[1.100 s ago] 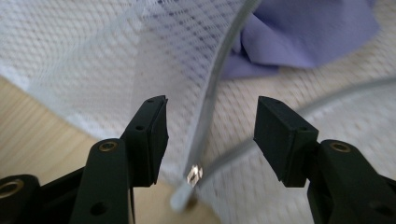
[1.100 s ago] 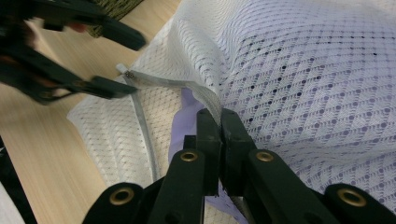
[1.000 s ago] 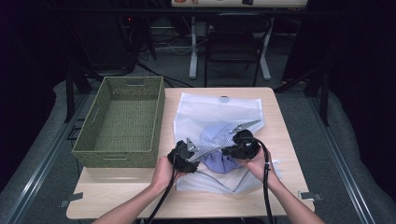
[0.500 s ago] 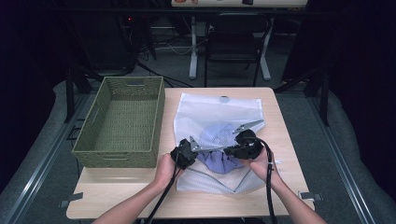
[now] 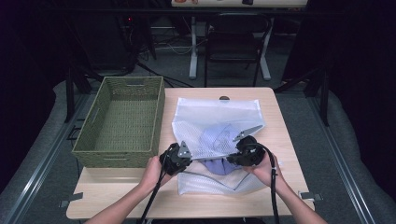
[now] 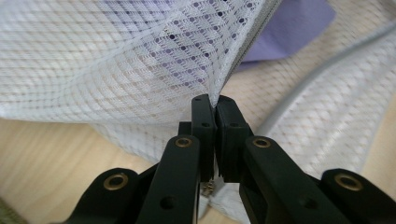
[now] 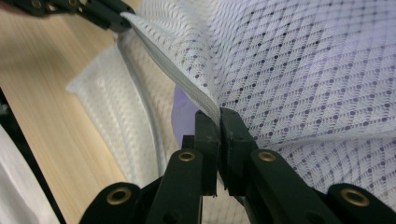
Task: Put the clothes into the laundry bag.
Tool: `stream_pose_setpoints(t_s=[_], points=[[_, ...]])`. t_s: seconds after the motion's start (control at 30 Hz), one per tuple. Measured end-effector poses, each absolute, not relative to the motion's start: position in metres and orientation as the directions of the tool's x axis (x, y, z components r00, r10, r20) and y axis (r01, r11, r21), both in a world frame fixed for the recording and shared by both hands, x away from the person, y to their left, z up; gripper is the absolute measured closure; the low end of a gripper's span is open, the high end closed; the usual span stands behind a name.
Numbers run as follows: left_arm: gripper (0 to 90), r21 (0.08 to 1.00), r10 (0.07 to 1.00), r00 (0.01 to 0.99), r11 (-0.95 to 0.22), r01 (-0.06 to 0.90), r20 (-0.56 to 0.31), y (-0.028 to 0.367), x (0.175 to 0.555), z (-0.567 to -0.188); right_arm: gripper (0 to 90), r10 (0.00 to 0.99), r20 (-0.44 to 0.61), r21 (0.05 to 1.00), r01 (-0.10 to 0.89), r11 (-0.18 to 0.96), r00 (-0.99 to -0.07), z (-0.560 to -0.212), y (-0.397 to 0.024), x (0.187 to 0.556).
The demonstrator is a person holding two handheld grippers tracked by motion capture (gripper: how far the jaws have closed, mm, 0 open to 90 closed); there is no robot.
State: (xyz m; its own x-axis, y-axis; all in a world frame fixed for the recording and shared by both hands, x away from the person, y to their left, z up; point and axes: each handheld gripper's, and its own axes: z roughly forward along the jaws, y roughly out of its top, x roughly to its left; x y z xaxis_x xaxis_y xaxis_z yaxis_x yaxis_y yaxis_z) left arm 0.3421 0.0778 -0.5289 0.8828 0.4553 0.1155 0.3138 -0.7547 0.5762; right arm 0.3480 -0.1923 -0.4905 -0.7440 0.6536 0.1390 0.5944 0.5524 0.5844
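Note:
A white mesh laundry bag [image 5: 212, 116] lies on the wooden table [image 5: 280, 135], with a purple garment [image 5: 219, 140] partly inside it and partly sticking out at the near opening. My left gripper [image 5: 184, 156] is shut on the upper zipper edge of the mesh bag [image 6: 140, 60], lifting it; purple cloth [image 6: 289, 28] shows beyond. My right gripper [image 5: 233, 157] is shut on the same zippered edge of the bag [image 7: 303, 70], further right. The left gripper [image 7: 119, 21] also appears at the top left of the right gripper view, pinching that edge.
A green woven basket [image 5: 93, 140] stands empty at the table's left side, close to the left hand. A small dark knob [image 5: 224, 98] sits at the far table edge. A chair [image 5: 233, 32] and a white stand are on the floor beyond.
Both grippers have shifted slightly away from the near edge, holding the bag's upper edge raised; more of the purple garment shows under it.

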Motion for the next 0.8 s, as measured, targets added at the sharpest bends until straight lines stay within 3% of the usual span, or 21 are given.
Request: stream_pose_setpoints(t_s=[0.5,0.67,0.7,0.8], points=[[86.6,0.465,0.369,0.929,-0.828,0.315,0.028,0.075,0.335,-0.546,80.4,0.624,0.151,0.496,0.605,0.623,-0.767,-0.528,-0.202,0.338],[86.5,0.454,0.358,0.934,-0.836,0.308,0.024,0.075,0.334,-0.549,78.3,0.638,0.211,0.479,0.647,0.593,-0.741,-0.533,-0.209,0.334],[86.5,0.442,0.356,0.934,-0.843,0.307,0.029,0.075,0.334,-0.549,71.8,0.647,0.199,0.484,0.648,0.588,-0.736,-0.535,-0.212,0.333],[86.3,0.431,0.357,0.933,-0.848,0.310,0.031,0.076,0.335,-0.550,72.6,0.695,0.164,0.449,0.680,0.579,-0.700,-0.543,-0.220,0.334]])
